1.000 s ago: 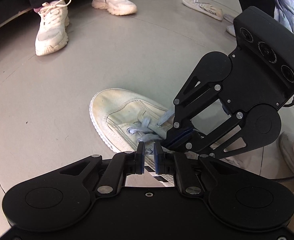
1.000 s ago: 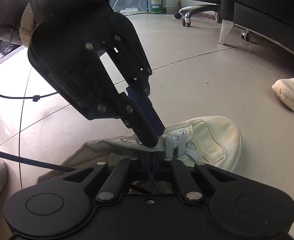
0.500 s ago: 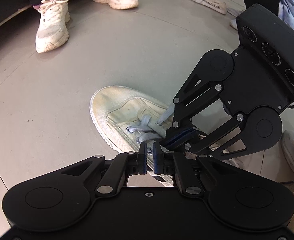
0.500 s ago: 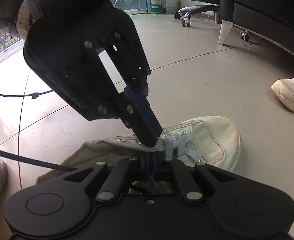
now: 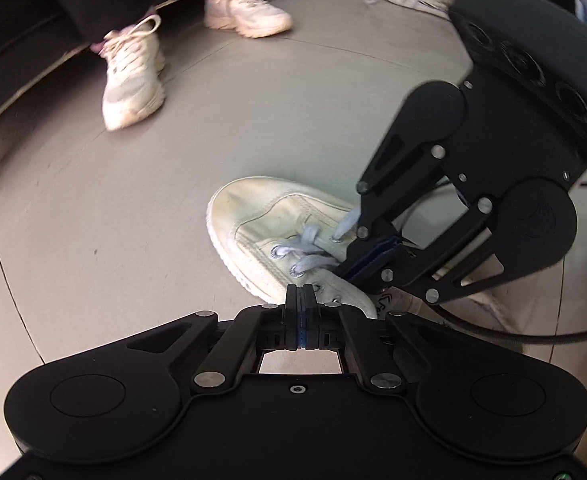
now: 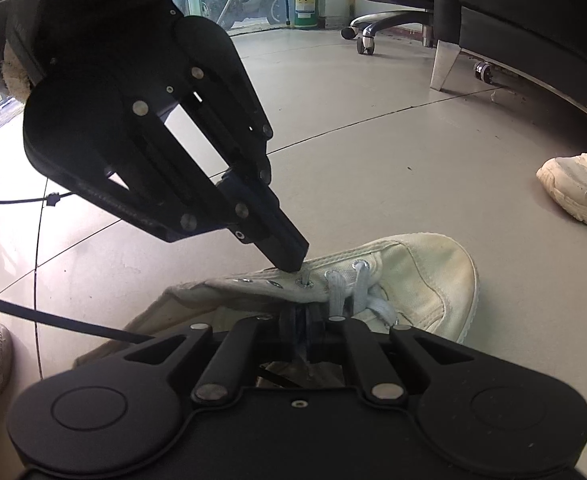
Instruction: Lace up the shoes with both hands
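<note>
The shoe (image 5: 277, 220) is off-white canvas cloth, matt and scuffed, with a ribbed rubber sole edge and small metal eyelets. Its lace (image 5: 309, 254) is flat woven cloth, pale blue-grey. Around the shoe, the floor (image 5: 93, 220) is smooth, grey and faintly glossy. Both tongs, left (image 5: 300, 300) and right (image 6: 301, 320), are matt black plastic with bright metal rivets and blue pads.
</note>
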A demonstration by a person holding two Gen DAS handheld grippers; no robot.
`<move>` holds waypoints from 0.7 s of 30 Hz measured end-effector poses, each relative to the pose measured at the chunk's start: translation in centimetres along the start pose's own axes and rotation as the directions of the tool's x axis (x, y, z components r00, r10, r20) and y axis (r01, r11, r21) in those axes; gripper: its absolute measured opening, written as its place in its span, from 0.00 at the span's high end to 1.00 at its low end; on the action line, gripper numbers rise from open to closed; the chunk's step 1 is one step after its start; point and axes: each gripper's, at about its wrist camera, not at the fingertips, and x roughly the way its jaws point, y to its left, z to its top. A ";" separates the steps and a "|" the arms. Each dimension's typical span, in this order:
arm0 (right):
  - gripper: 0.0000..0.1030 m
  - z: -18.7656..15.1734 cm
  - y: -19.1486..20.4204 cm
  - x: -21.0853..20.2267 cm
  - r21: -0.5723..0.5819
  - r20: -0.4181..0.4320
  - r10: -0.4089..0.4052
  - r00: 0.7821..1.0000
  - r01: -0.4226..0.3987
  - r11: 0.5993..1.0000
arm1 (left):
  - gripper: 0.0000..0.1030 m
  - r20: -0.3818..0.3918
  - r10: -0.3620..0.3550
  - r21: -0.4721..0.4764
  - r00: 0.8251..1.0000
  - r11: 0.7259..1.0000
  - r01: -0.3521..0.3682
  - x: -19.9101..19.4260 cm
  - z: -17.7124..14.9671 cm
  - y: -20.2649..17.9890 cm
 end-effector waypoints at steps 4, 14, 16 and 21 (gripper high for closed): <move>0.96 0.2 -0.1 -0.1 0.013 -0.009 0.000 1.000 0.000 1.000 | 1.00 0.007 -0.013 -0.073 1.000 0.997 0.014 -0.1 -0.3 0.6; 0.89 1.0 0.5 -0.5 0.012 -0.048 -0.020 0.999 0.021 1.000 | 1.00 0.007 -0.016 -0.086 1.000 0.996 0.017 -0.4 -0.4 0.9; 0.89 1.3 0.6 -0.4 0.008 -0.063 -0.025 0.998 0.025 1.000 | 1.00 0.007 -0.016 -0.085 1.000 0.996 0.016 -0.4 -0.4 0.9; 0.99 1.5 0.7 0.2 -0.012 -0.084 -0.057 0.995 0.056 0.998 | 1.00 0.007 -0.020 -0.090 1.000 0.996 0.021 -0.3 -0.5 1.0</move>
